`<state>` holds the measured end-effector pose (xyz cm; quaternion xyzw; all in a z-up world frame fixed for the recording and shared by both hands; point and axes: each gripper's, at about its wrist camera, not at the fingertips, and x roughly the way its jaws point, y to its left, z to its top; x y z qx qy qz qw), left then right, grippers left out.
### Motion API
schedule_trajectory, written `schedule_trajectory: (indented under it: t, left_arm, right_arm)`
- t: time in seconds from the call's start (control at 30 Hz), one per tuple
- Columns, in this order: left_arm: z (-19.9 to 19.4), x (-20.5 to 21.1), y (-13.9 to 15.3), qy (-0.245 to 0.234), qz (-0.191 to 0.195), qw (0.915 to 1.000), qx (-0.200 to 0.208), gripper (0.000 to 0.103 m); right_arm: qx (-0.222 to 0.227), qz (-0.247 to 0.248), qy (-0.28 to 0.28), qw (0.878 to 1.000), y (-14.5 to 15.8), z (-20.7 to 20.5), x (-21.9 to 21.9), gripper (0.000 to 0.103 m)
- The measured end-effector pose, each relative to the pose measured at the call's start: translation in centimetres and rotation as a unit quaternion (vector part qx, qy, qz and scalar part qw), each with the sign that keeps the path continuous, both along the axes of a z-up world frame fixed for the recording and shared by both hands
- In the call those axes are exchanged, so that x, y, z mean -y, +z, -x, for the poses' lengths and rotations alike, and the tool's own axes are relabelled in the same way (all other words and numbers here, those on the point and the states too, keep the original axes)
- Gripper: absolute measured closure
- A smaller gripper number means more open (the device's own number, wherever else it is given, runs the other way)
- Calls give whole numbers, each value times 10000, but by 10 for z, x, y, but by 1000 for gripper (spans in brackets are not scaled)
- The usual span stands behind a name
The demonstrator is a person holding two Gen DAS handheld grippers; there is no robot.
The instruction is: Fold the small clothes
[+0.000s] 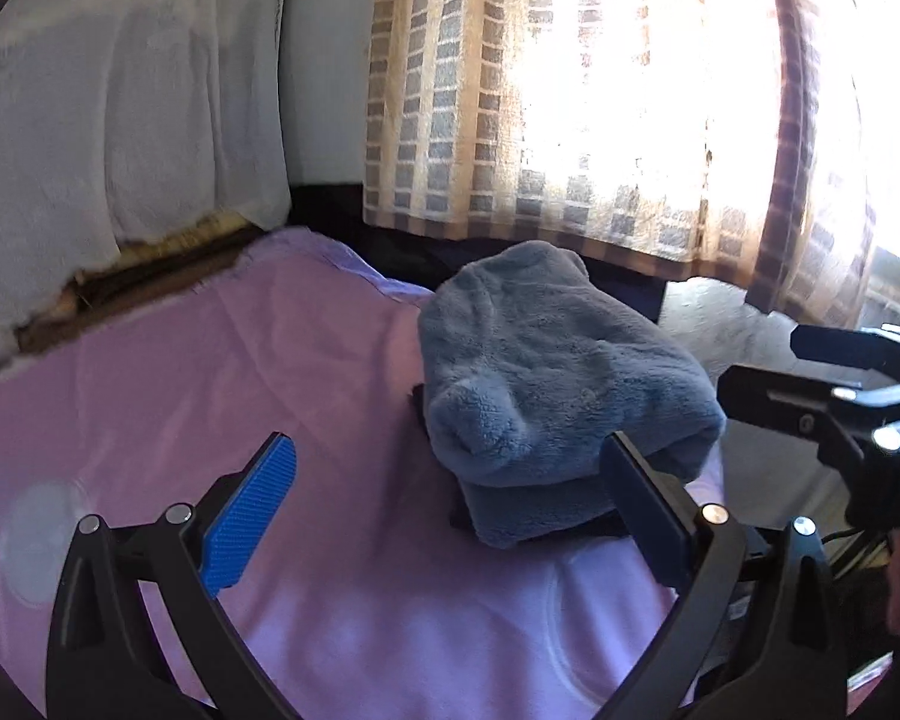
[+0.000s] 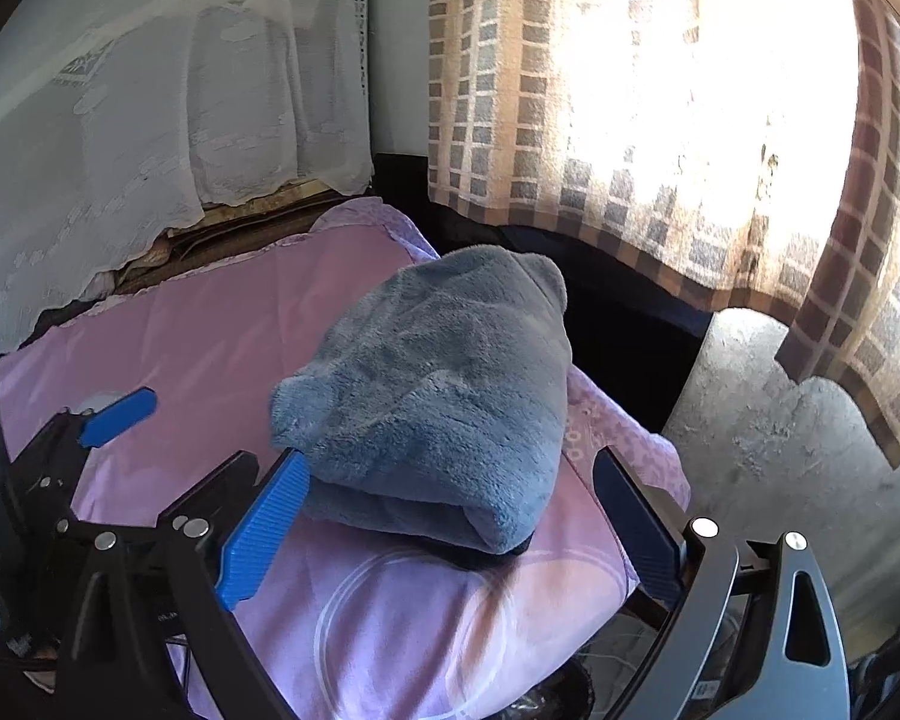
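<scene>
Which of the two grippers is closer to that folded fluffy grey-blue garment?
Right. The right gripper stands open around the folded fluffy grey-blue garment's near end; the left gripper is open beside it, mostly over pink sheet.

Folded grey fleece garment [image 2: 444, 396] on pink sheet [image 2: 222, 330]

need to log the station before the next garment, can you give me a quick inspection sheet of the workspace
surface: pink sheet covering the work surface, lightly creased.
job's things: grey fleece garment lies folded on the sheet near its right edge, with something dark under it.
clutter: nothing seen.
grippers: left gripper open, nothing between its fingers; right gripper open, its fingers astride the near end of the garment without pressing it.
cables: thin dark cable at the right edge of the left wrist view.
surroundings: checked curtain over a bright window, white lace cloth on the left, bare concrete floor on the right.
</scene>
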<state>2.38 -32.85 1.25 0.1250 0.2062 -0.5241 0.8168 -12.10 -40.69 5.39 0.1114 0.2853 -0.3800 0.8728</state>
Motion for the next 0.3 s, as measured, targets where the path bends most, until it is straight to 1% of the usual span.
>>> schedule_trajectory:
  t: [0.07,0.13,0.23,0.3]
  left_arm:
    - [2,3,-1,-86,-113,9999,-63,5]
    - [2,5,-3,-52,-188,9998,-68,5]
    - [4,5,-2,31,-213,9997,71,5]
    - [3,4,-1,-10,-211,9998,-22,5]
  right_arm:
    - [16,-63,-7,10000,-2,1,3,7]
    - [30,-65,-26,10000,-2,2,4,7]
    - [47,-50,-26,10000,-1,2,5,7]
    - [62,-59,-12,10000,-1,2,5,7]
